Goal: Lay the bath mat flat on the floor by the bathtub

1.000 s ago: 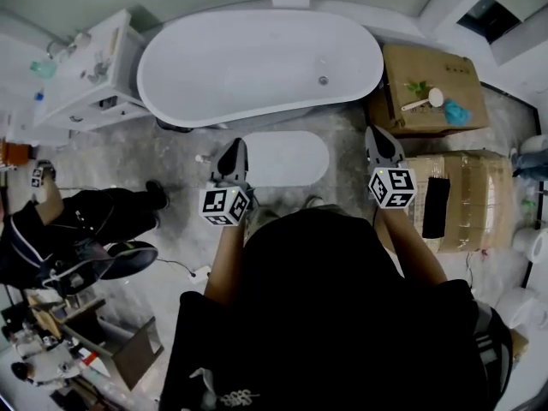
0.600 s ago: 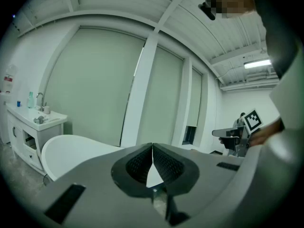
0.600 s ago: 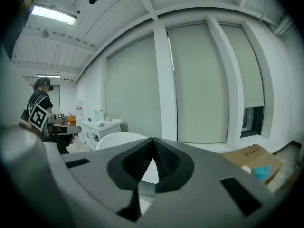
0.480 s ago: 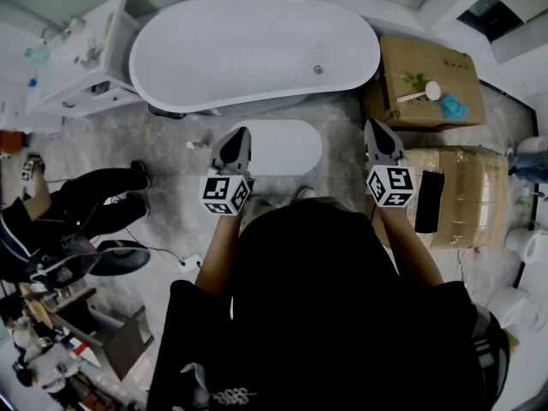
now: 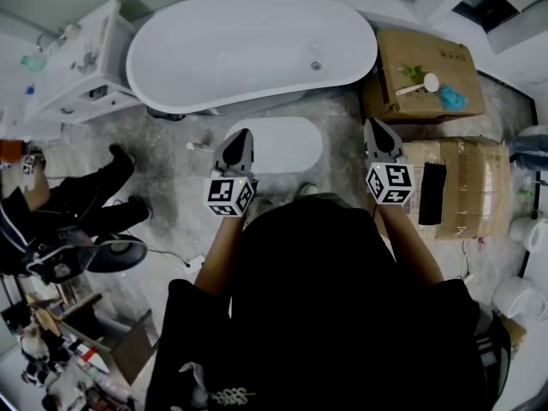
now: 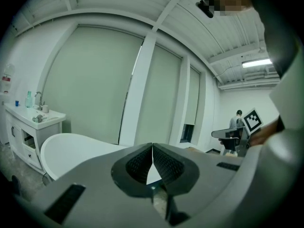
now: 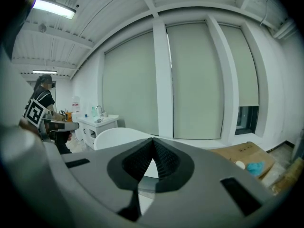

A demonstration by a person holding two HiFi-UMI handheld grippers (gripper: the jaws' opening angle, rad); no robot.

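A white oval bath mat (image 5: 287,144) lies flat on the grey floor just in front of the white bathtub (image 5: 248,50). My left gripper (image 5: 241,135) hovers over the mat's left end, its jaws shut with nothing between them. My right gripper (image 5: 374,128) hangs to the right of the mat, apart from it, also shut and empty. In the left gripper view the closed jaws (image 6: 152,148) point over the tub (image 6: 71,148). The right gripper view shows its closed jaws (image 7: 152,144) with the tub (image 7: 118,137) beyond.
Two cardboard boxes (image 5: 428,75) (image 5: 467,187) stand right of the tub, the nearer with a black item (image 5: 432,193) on it. A white vanity (image 5: 77,67) is at the left. A person in black (image 5: 68,212) sits on the left. A small bottle (image 5: 199,147) lies on the floor.
The person at the left has stretched a leg out. Both grippers stay shut and keep their places beside the mat; the mat has not moved.
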